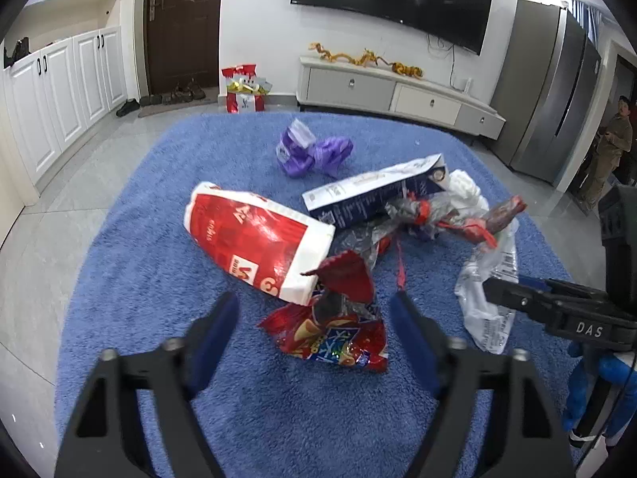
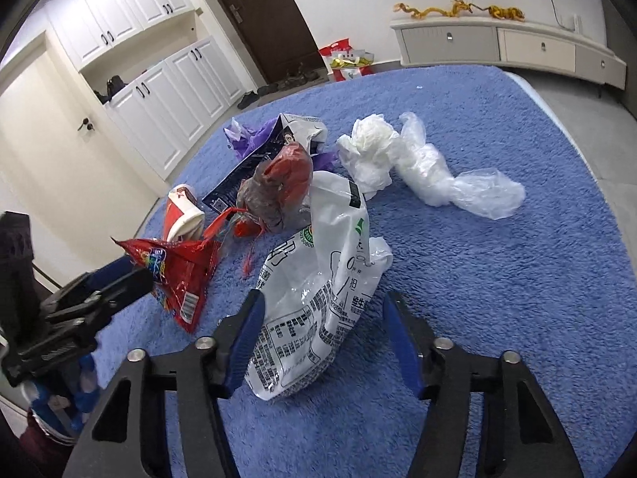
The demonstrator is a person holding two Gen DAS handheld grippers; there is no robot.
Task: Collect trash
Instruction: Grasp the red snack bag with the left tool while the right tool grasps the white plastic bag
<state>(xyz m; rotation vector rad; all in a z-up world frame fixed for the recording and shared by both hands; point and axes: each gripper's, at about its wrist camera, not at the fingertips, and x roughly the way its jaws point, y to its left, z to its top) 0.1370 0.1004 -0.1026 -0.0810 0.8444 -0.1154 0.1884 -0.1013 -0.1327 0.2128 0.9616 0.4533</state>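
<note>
Trash is piled mid-way on a blue shag rug (image 1: 159, 279). Left gripper (image 1: 314, 318) is held with jaws spread wide, nothing gripped; a crumpled red snack wrapper (image 1: 334, 330) is framed between the fingers on the rug. Right gripper (image 2: 322, 330) is likewise wide open, empty; a white printed plastic bag (image 2: 318, 298) is seen between its fingers, the left finger just beside or touching it — contact cannot be told. Behind are seen a red-and-white paper bag (image 1: 254, 239), a dark blue carton (image 1: 370, 195), a purple plastic bag (image 1: 310, 151), and clear crumpled plastic (image 2: 438, 171) set apart to the right.
</note>
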